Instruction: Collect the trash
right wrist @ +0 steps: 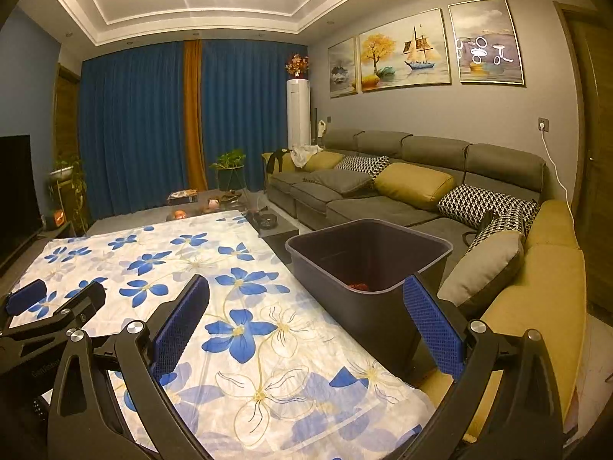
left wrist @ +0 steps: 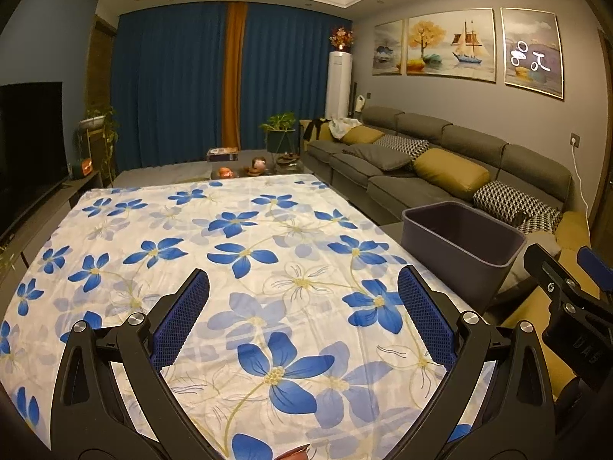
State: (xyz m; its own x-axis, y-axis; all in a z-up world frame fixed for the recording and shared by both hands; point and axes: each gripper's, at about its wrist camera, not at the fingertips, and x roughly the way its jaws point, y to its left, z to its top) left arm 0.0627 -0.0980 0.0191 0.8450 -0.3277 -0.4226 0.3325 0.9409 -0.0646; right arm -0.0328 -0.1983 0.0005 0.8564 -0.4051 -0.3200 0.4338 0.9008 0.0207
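Hovering both my grippers, left [left wrist: 302,316] and right [right wrist: 306,320], jaws spread and empty, over the floral tablecloth [right wrist: 245,329]; red trash [right wrist: 358,286] lies inside the dark bin [right wrist: 383,314]; no legible writing

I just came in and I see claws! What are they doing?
A person holds a claw in each hand above a table with a flowered tablecloth. Both the left claw and the right claw are open and hold nothing. A dark bin beside the table has something red at the bottom.
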